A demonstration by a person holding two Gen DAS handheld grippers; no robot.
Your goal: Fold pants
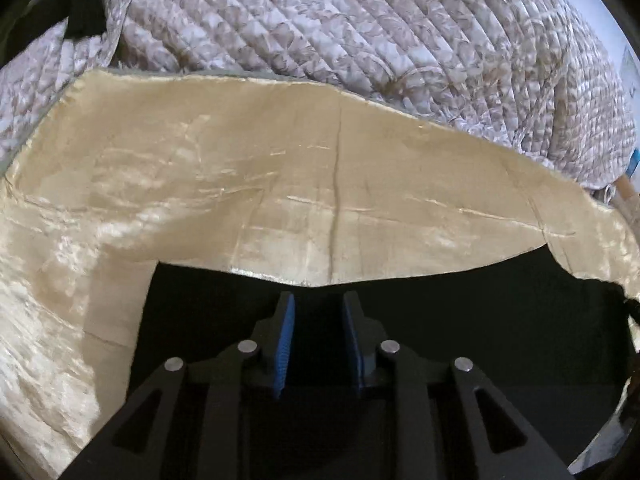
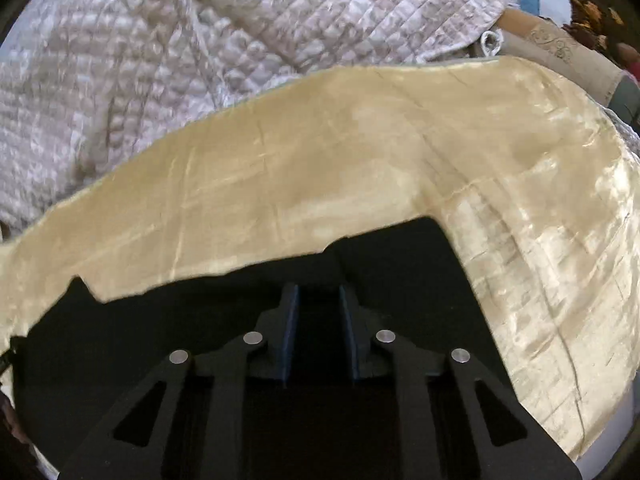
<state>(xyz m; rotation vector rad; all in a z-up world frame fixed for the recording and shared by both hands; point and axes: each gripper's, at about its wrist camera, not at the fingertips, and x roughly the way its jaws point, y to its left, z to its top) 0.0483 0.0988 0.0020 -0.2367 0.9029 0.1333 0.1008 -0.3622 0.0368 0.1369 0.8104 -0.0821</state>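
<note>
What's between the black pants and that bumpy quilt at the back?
A shiny gold cloth lies between the black pants and the quilt, with nothing else on that stretch. Both wrist views show it.

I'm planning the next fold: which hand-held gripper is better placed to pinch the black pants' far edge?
Left, probably. The left hand-held gripper, open, sits almost at the far edge of the black pants; the right hand-held gripper, also open, has more black fabric ahead.

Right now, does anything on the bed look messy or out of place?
Only the quilt, bunched in a heap behind the gold cloth. The black pants lie flat on that cloth; nothing looks spilled or torn.
</note>
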